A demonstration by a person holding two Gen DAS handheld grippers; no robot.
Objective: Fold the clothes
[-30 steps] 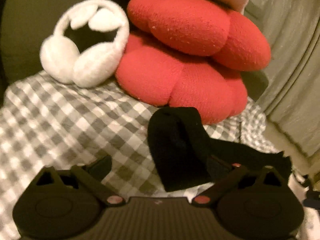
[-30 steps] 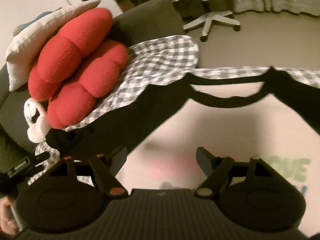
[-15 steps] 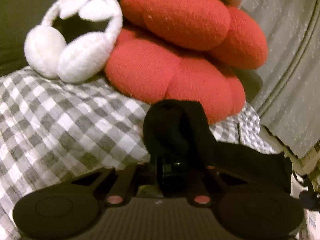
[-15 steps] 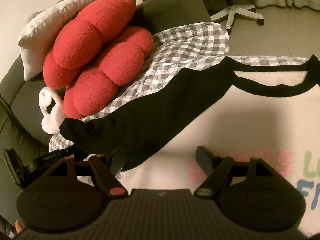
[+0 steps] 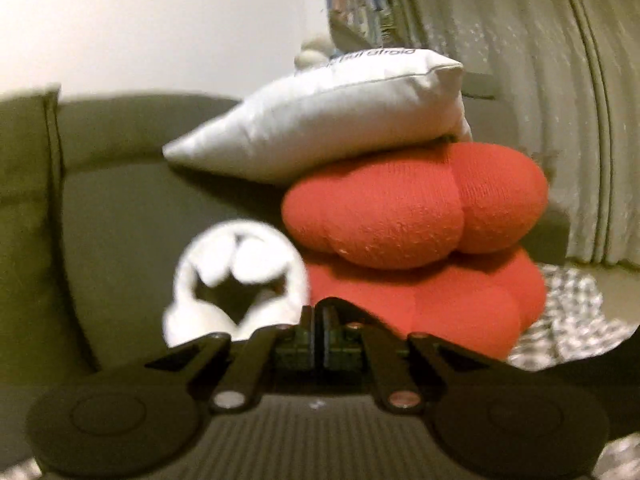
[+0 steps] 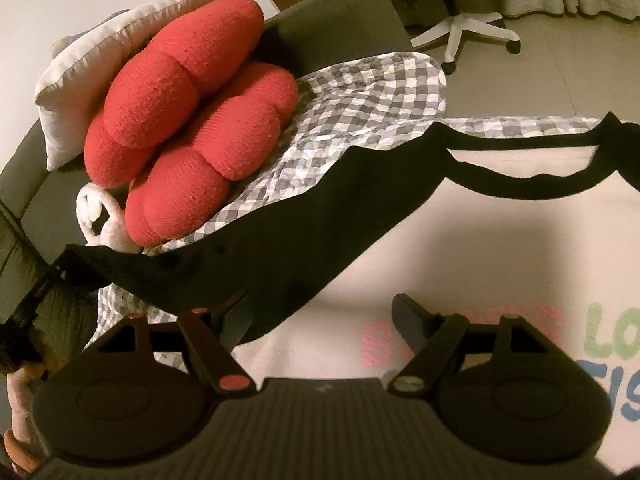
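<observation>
Sleeve (image 6: 256, 248) is lifting off the checked cover (image 6: 360, 92) vs 0.5 s ago; L cam is now tilting up to sofa back, cloth gone from its view. Shirt (image 6: 460, 248), cream body w/ black sleeves + collar, is lying spread on the cover, print side up, sleeve stretching out toward lower left in R view. L gripper (image 5: 318, 320): jaws pressed together; the cuff itself isn't showing between them, but sleeve end is rising taut toward L gripper's side, so prob. pinching it. R gripper (image 6: 320, 312): jaws spread, hovering over shirt near sleeve seam, holding nothing. Step, my read: folding sleeve inward across body. Doing it well: keeping sleeve taut, carrying it low + straight over chest, R pinning the seam as crease line. Cushions (image 6: 188, 112), earmuffs (image 5: 236, 280) sitting nearby, clear.
</observation>
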